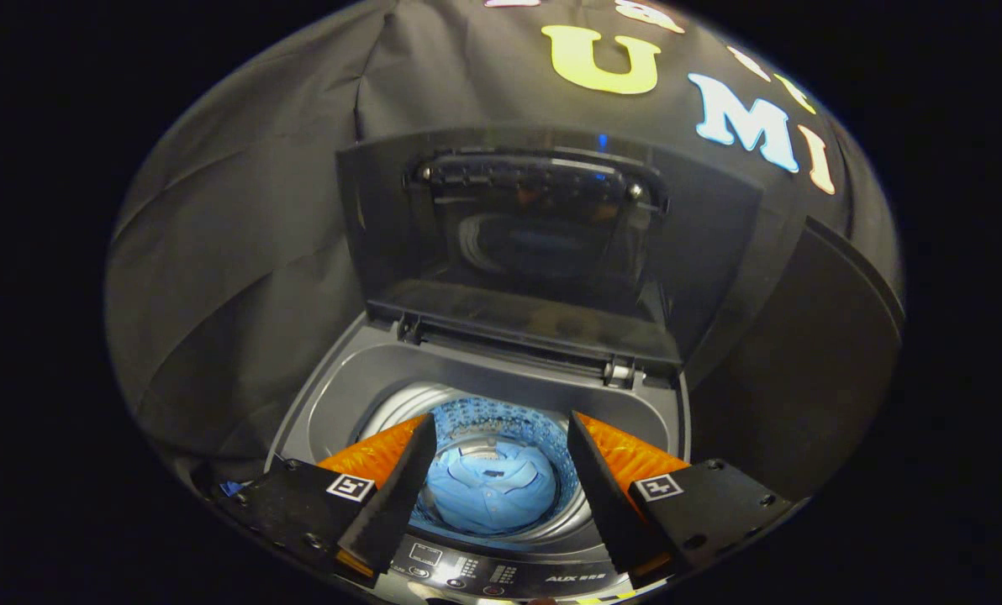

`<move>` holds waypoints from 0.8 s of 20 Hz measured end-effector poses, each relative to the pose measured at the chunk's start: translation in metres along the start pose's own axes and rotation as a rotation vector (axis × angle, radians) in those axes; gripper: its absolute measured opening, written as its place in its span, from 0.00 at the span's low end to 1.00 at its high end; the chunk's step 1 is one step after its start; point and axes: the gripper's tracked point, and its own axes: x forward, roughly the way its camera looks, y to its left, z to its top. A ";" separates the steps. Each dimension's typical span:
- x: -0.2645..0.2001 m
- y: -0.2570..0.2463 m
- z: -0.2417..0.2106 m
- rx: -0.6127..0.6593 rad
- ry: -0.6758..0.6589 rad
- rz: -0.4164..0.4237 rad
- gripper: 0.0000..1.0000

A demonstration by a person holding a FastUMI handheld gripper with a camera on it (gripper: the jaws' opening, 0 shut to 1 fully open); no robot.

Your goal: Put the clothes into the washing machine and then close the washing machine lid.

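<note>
One stage appears done: the blue shirt (491,491) is lying in the drum (501,420) at lower centre, gripper (497,496) fingers are spreading wide and empty, the lid (543,252) is standing open above.

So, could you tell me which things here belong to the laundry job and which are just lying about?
Part of the job:
- blue shirt, lying in the drum seen between the fingers
- washing machine
- lid, standing open beyond the fingers
- gripper, open, holding nothing

Just lying about:
- control panel
- black cloth wall behind the machine
</note>
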 end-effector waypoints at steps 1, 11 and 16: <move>-0.007 0.001 0.010 -0.004 -0.037 -0.002 0.97; -0.057 0.009 0.113 0.003 -0.364 -0.027 0.96; -0.059 0.003 0.155 0.039 -0.434 -0.056 0.96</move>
